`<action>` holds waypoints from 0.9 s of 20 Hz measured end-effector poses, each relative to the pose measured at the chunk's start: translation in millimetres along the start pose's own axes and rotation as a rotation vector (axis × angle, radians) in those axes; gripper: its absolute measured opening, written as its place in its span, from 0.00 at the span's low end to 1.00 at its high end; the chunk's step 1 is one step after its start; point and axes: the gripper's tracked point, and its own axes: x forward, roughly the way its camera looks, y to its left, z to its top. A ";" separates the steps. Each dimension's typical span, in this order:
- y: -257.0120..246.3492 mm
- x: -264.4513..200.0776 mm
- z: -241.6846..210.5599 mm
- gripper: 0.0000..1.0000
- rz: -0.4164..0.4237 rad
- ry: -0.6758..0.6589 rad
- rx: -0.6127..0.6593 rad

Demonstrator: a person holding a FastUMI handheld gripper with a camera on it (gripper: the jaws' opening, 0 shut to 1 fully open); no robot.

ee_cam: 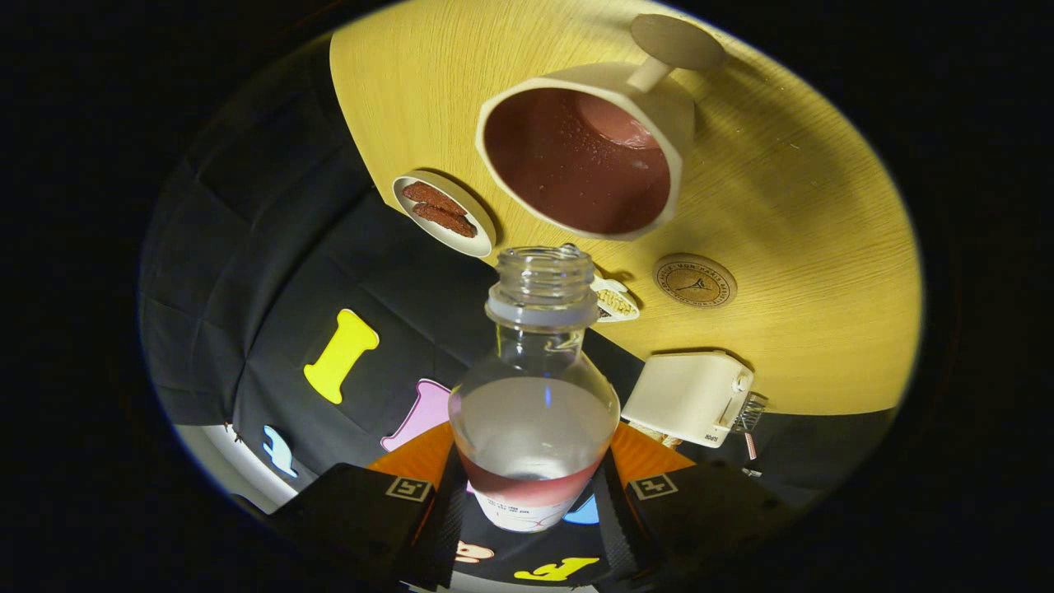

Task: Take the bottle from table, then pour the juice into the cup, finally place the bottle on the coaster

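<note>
Fingers (527, 494) are clamped on the bottle (533, 403), one pad on each side of its lower body, so it sits right between them with the neck pointing away, out ahead. Cap's off, the mouth is open. Only a bit of red juice (531, 487) is in there, pooled down near the fingers, and the rest of the clear body looks fogged.

Whole view is tipped, so the surface (807, 247) looks slanted. Just beyond the bottle mouth is the cup (589, 152), a cream one with a stem and round foot, its opening facing the fingers and red juice inside. The mouth isn't touching the rim, just close under it.

Coaster (695, 281), round and brown, lies on the surface to the right of the bottle neck, a bit apart from the cup. Left of the neck there's a small dish (444, 213) with reddish-brown pieces in it. A small scoop of something pale (614, 300) peeks out right behind the neck. A cream toaster (692, 397) sits to the right of the bottle body, near the surface edge.
</note>
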 end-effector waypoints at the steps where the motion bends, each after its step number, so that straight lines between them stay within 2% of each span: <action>1: 0.1 -0.5 0.3 0.72 0.000 0.000 -0.003; 6: -0.8 -4.9 -4.5 0.72 -0.001 0.008 -0.049; 9: -10.9 -11.4 -6.3 0.71 -0.025 0.007 -0.188; 12: -19.6 -29.8 -19.5 0.71 -0.038 0.056 -0.416; 16: -45.3 -63.4 -28.2 0.71 -0.072 0.120 -0.867; 18: -52.1 -81.9 -30.2 0.71 -0.060 0.150 -1.057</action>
